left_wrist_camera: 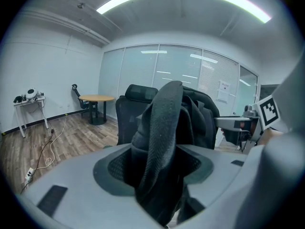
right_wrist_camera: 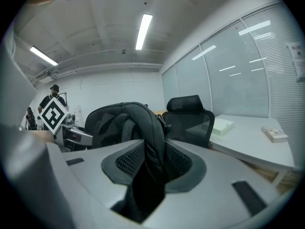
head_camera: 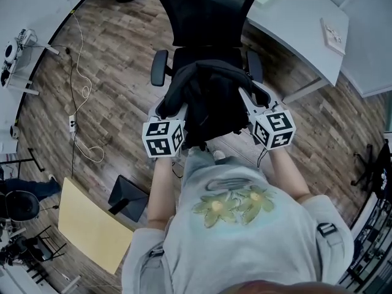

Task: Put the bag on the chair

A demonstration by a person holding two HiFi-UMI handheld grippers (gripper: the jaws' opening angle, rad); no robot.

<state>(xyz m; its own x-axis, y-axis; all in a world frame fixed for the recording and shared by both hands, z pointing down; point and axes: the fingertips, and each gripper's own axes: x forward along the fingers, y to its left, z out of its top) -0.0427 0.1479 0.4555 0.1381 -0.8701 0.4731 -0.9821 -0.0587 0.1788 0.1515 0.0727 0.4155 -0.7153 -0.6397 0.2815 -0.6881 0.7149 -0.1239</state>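
Observation:
A black backpack (head_camera: 208, 103) hangs in the air in front of the black office chair (head_camera: 205, 17), just above the front of its seat. My left gripper (head_camera: 166, 108) is shut on one padded strap (left_wrist_camera: 162, 128) at the bag's left side. My right gripper (head_camera: 250, 98) is shut on another strap (right_wrist_camera: 148, 137) at the bag's right side. In each gripper view the strap fills the gap between the jaws, and the bag's body bulges behind it. The chair's backrest (left_wrist_camera: 128, 111) stands behind the bag, and its headrest (right_wrist_camera: 189, 104) shows past the bag's right.
A white desk (head_camera: 300, 23) with a small box (head_camera: 334, 32) stands right of the chair. A cable and power strip (head_camera: 72, 124) lie on the wood floor at the left. A yellow board (head_camera: 92, 225) and a dark flat panel (head_camera: 127, 198) lie near my left side. A round table (left_wrist_camera: 96, 99) stands farther back.

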